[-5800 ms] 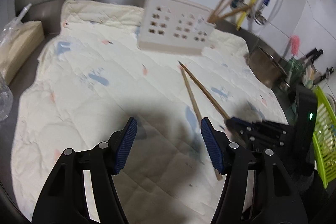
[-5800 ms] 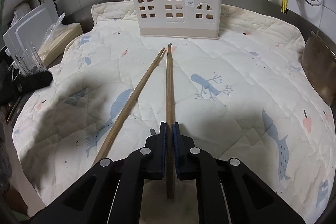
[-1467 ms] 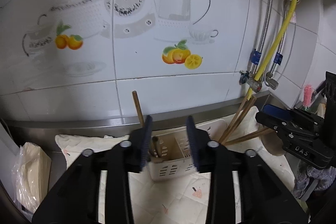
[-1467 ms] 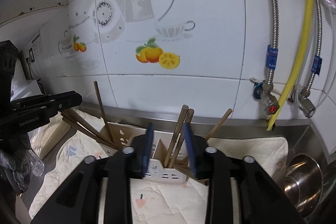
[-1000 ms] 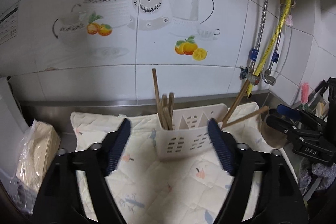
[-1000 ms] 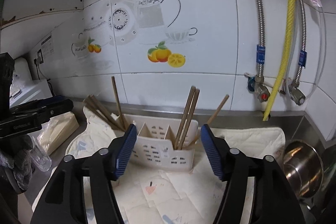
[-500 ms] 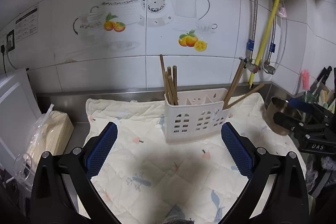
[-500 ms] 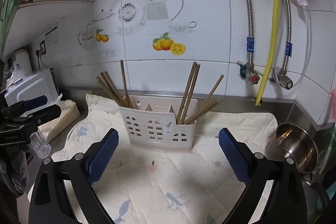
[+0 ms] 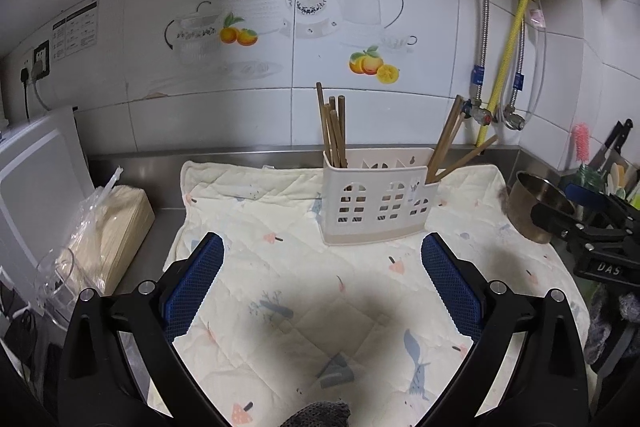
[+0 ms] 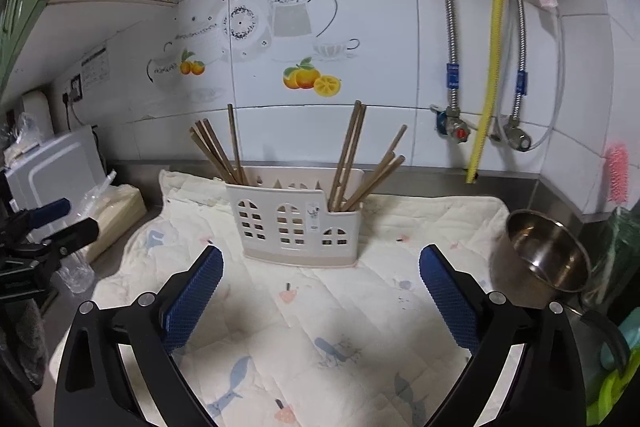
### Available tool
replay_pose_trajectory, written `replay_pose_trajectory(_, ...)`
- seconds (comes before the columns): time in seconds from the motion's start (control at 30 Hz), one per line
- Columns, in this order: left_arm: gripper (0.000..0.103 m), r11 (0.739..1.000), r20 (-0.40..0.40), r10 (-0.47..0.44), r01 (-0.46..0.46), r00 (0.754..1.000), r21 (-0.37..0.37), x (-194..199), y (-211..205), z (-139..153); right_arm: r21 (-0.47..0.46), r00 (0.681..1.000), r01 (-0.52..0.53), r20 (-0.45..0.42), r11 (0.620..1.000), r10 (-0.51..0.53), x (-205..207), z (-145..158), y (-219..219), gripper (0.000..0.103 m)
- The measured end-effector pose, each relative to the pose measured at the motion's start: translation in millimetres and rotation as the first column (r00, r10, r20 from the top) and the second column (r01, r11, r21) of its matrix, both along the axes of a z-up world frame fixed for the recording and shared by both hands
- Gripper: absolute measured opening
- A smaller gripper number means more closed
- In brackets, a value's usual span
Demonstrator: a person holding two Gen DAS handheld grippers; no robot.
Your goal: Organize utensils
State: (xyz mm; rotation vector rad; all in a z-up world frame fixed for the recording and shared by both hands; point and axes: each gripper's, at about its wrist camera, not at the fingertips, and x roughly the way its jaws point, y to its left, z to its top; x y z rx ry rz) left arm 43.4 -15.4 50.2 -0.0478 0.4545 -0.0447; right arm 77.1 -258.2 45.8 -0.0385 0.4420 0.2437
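A cream plastic utensil holder stands upright at the back of the quilted cloth. Several brown chopsticks stand in its left end, and more chopsticks lean out of its right end. The right wrist view shows the same two bunches, left and right. My left gripper hangs open over the cloth, short of the holder, with nothing between its blue pads. My right gripper is open and empty too, at about the same distance. No chopstick lies on the cloth.
A steel pot sits at the cloth's right edge. At the left stand a plastic-wrapped tissue pack and a white appliance. Hoses and taps hang on the tiled wall. A pink brush is at the far right.
Both grippers have drawn back from the holder and sunk a little, so it looks smaller and farther. Their jaws have spread wider. The chopsticks stay in the holder.
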Motion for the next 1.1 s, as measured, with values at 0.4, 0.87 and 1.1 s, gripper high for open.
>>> replay_pose_trajectory(0.4,0.098,1.0,-0.011,-0.005,0.005,1.0,-0.004,-19,-1,-10,0.001,0.999,0.022,-0.047,1.0,-0.022,-20,-25,-1,0.096)
replay_pose_trajectory(0.87,0.098,1.0,-0.035,-0.01,0.011,0.999,0.015,-20,-12,-21,0.005,0.999,0.018,-0.039,1.0,-0.018,-30,-24,-3,0.096)
replay_pose_trajectory(1.1,0.098,1.0,-0.042,-0.006,0.006,0.999,0.017,-20,-11,-25,0.005,0.999,0.014,-0.042,1.0,-0.013,-32,-25,-3,0.096)
